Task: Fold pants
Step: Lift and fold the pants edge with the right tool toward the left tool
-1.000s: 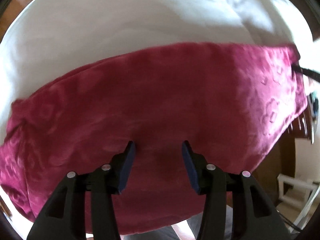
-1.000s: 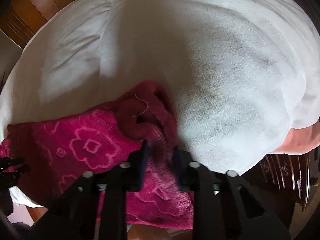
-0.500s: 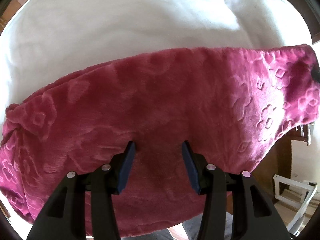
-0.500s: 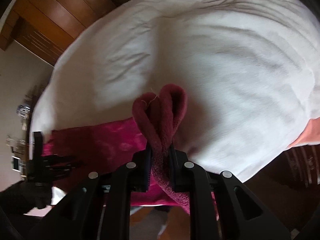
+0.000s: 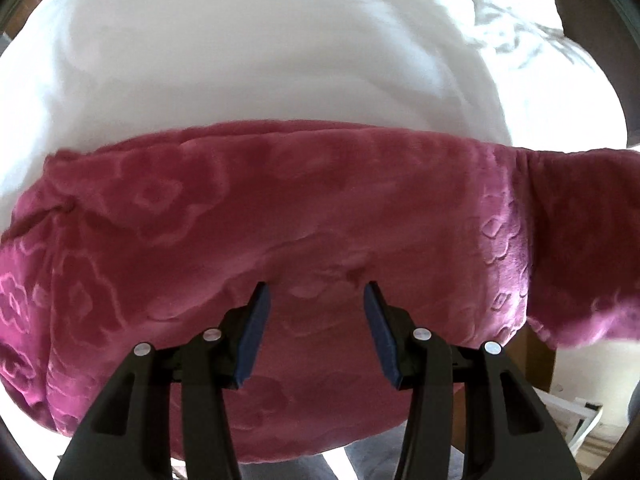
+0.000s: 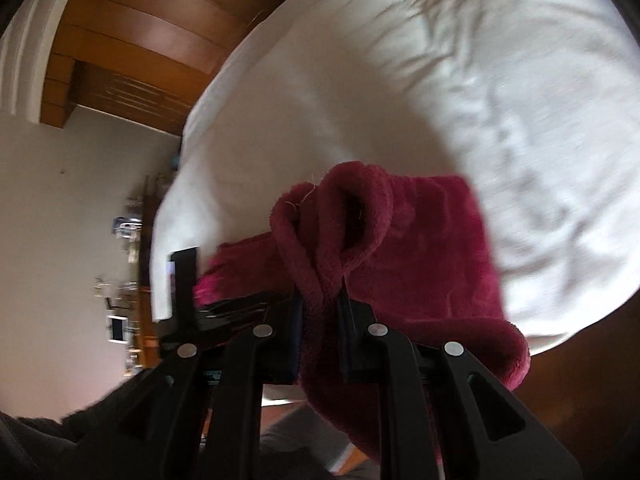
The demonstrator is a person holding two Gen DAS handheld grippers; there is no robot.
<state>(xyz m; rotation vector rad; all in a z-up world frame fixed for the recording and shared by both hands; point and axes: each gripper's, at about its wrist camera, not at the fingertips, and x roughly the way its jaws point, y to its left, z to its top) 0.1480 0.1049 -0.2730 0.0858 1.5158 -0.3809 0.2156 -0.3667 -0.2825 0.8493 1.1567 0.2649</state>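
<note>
Magenta fleece pants with an embossed flower pattern lie stretched across the white bed. My left gripper hovers just over the middle of them, pointing almost straight down. It is open, with only the flat fabric below the gap. At the right of the left wrist view, one end of the pants is raised off the bed. In the right wrist view my right gripper is shut on a bunched fold at the end of the pants, held up above the bed.
A wooden wardrobe and a pale wall stand beyond the bed's left side, with a shelf of small items. A black device shows by the bed edge. A person's grey trouser leg is below the left gripper.
My right gripper has risen and swung over with the pants' end clamped in it, its view tilting up to the wall. The left gripper has slid sideways across the pants, still open.
</note>
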